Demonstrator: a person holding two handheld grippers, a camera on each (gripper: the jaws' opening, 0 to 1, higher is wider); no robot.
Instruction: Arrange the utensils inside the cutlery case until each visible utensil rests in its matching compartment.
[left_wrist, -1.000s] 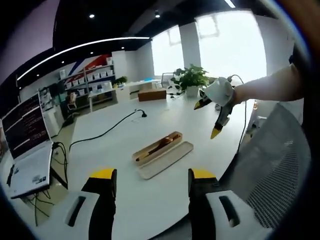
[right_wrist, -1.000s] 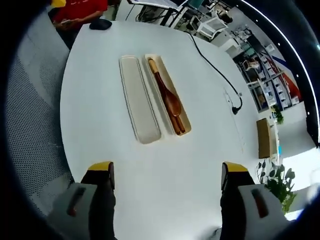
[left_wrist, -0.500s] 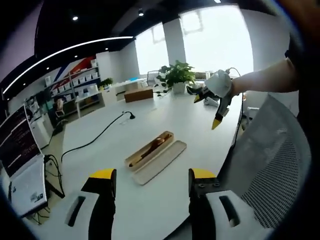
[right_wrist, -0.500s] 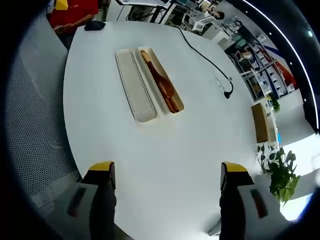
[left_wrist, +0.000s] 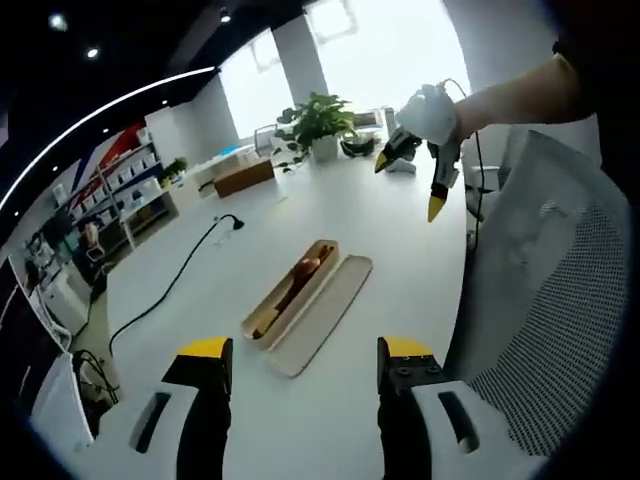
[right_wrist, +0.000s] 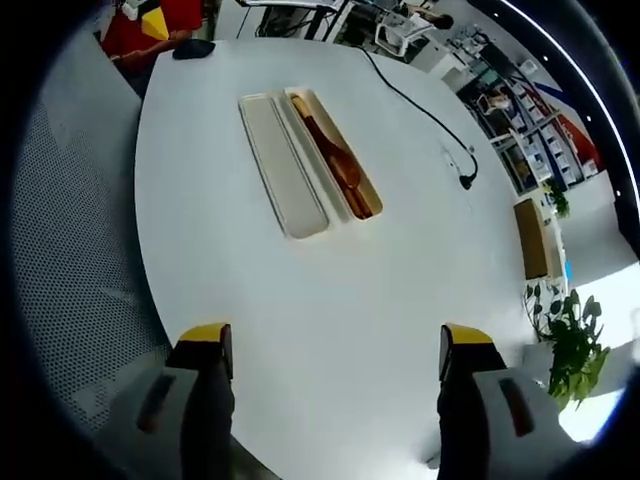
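Observation:
A tan cutlery case (left_wrist: 291, 291) (right_wrist: 338, 168) lies open on the white table (left_wrist: 400, 230) (right_wrist: 330, 330), holding wooden utensils (left_wrist: 300, 278) (right_wrist: 335, 168). Its pale lid (left_wrist: 322, 316) (right_wrist: 282, 165) rests flat beside it. In the left gripper view, my left gripper (left_wrist: 304, 352) is open and empty, held above the table's near edge, well short of the case. My right gripper (right_wrist: 334, 342) is open and empty too, high over the table with the case far ahead. In the left gripper view the right gripper (left_wrist: 412, 178) hangs in the air at upper right, held by a person's hand.
A black cable (left_wrist: 165, 290) (right_wrist: 415, 105) runs across the table beyond the case. A potted plant (left_wrist: 320, 122) (right_wrist: 570, 345) stands at the far end. A grey mesh chair (left_wrist: 545, 300) (right_wrist: 70, 270) sits at the table's edge. A dark mouse (right_wrist: 192, 47) lies near the far rim.
Both cameras have shifted. The left gripper view has swung right, so the laptop has left the picture. The case and utensils lie as before; both grippers stay open.

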